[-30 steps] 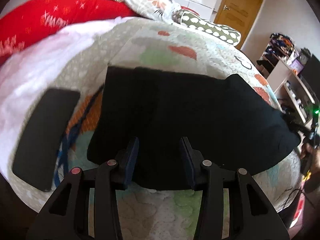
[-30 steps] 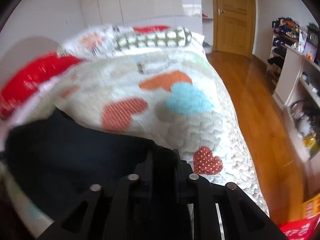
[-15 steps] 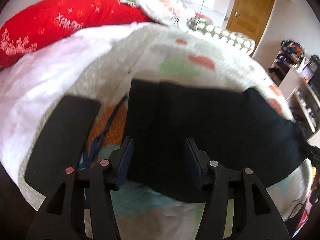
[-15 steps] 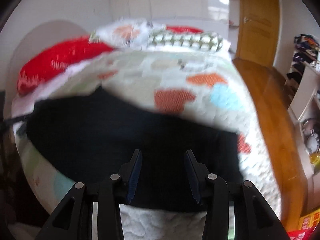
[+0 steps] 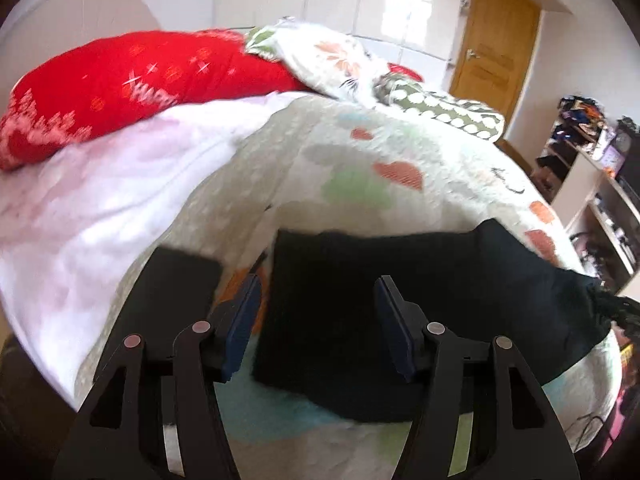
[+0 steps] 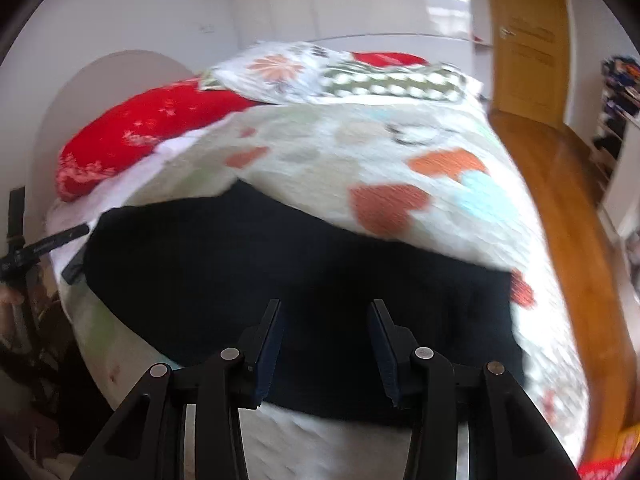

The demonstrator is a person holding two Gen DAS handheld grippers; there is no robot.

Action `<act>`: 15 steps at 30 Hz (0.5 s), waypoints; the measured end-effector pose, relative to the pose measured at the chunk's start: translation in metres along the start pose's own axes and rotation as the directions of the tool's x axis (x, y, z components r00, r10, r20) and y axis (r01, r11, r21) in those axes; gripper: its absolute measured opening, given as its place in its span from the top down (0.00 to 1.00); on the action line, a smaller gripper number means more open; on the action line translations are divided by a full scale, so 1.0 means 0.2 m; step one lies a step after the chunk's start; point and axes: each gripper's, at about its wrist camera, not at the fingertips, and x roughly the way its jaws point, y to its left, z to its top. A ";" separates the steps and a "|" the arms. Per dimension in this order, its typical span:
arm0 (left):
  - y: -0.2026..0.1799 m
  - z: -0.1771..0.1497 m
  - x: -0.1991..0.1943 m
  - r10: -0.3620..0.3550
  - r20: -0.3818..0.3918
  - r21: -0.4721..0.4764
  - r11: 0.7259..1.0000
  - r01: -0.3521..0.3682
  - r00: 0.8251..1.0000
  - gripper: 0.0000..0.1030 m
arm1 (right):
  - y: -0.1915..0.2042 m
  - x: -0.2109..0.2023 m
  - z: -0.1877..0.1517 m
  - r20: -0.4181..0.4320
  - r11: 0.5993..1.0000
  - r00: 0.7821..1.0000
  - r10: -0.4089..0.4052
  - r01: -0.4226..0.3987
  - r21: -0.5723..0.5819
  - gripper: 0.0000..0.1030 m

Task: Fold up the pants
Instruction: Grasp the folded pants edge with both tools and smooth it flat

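Since 1 s ago the right gripper (image 6: 325,336) has let go of the pants (image 6: 304,280) and pulled back; its jaws were shut on the cloth then & are apart now. The left gripper (image 5: 316,320) has pulled back too, so more of the room shows.

The pants are black. They lie flat on the bed, on a quilt (image 5: 400,160) w/ hearts on it, near the front edge. They make a long dark shape going from left to right.

Left cam: the left jaws are apart, nothing between them. They hang over the left end of the pants (image 5: 400,300). Can't tell if they touch the cloth. A flat black thing (image 5: 168,304) lies just left of the pants. I can't tell what it is. A blue cord (image 5: 256,264) peeks out between it & the pants.

Right cam: the right jaws are wide too & hold nothing. They sit over the front edge of the pants, near the right end. This pic is a bit blurry.

At the back of the bed are a red pillow (image 5: 132,84), a flower pillow (image 5: 332,60) & a green pillow w/ white dots (image 5: 440,108). A white sheet (image 5: 100,200) covers the left side. A brown door (image 6: 528,40) is on the far wall, w/ a wood floor (image 6: 572,216) on the right.
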 end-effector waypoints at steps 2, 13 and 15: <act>-0.03 0.03 0.06 0.010 -0.014 0.015 1.000 -0.010 1.000 0.43 | 0.08 0.10 0.04 -0.010 0.999 0.999 0.045 -0.045 -0.005 0.58; 0.03 0.03 0.47 0.023 -0.154 -0.034 0.999 -0.029 0.988 0.34 | 0.25 0.53 0.13 -0.083 0.999 0.996 0.045 -0.045 -0.006 0.58; 0.05 0.02 0.48 0.007 -0.157 -0.055 0.998 -0.016 0.988 0.34 | 0.22 0.55 0.13 -0.081 0.999 0.996 0.047 -0.046 0.013 0.57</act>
